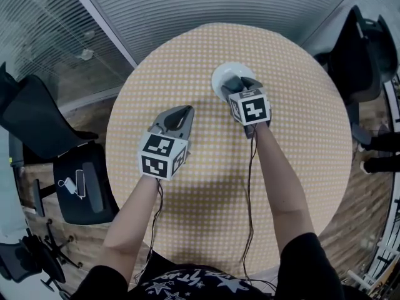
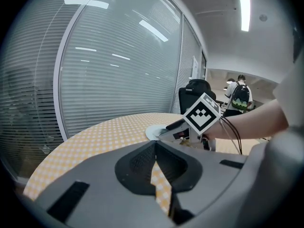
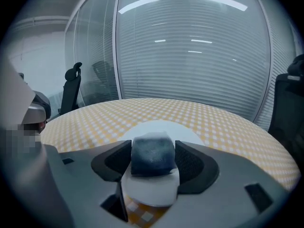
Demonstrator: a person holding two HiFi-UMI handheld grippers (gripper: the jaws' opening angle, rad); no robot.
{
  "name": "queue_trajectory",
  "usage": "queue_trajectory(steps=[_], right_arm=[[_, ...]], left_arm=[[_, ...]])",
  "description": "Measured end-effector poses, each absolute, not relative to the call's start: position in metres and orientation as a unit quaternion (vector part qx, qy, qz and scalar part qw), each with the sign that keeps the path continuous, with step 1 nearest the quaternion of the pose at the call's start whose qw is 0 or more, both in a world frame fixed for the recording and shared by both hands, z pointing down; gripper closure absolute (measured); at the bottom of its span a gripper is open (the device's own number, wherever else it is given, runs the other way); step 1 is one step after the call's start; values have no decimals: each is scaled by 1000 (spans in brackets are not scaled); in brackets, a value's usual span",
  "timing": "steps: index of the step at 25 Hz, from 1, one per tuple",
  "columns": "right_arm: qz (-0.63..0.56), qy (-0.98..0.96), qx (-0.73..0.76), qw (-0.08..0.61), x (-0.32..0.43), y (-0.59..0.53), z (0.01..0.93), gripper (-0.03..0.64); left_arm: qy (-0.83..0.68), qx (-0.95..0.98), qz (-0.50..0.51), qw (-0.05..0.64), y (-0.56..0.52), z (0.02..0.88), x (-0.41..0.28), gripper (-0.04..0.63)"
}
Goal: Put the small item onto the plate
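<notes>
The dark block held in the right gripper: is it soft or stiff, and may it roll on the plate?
The dark block looks matte and slightly fuzzy with rounded edges, so it is probably soft, light and not slippery. Its boxy form with flat faces suggests it should rest on the plate without rolling.

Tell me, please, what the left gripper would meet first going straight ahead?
Likely the white plate; the right gripper, holding a dark block, sits just right of that line. Depth is unclear.

Looking like an office meeting room, showing glass partition walls (image 2: pixel 118 70) with slatted blinds (image 3: pixel 199 56), black swivel chairs (image 1: pixel 37 120), a round checked table (image 1: pixel 187 61), glowing ceiling strip lights (image 2: pixel 244 8).
</notes>
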State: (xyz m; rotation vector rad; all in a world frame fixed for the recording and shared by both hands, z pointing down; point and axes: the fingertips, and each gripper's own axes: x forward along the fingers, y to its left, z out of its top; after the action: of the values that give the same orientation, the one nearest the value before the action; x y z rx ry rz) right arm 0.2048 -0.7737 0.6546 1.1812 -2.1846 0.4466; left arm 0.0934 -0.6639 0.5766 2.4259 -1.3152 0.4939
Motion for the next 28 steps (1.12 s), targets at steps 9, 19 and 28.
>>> queue_trajectory(steps=[9,19,28], right_arm=[[164,-818,450,318,202,-771,651,318],[144,-827,460,289,199,-734,602,318],[94,-851,478,196,178,-664,503,319]], left_arm=[[-465,851,181,164,-651,571,80,589],[-462,857,168,153,-628,540,73,589],[-444,878,134,120,-581,482,74,588]])
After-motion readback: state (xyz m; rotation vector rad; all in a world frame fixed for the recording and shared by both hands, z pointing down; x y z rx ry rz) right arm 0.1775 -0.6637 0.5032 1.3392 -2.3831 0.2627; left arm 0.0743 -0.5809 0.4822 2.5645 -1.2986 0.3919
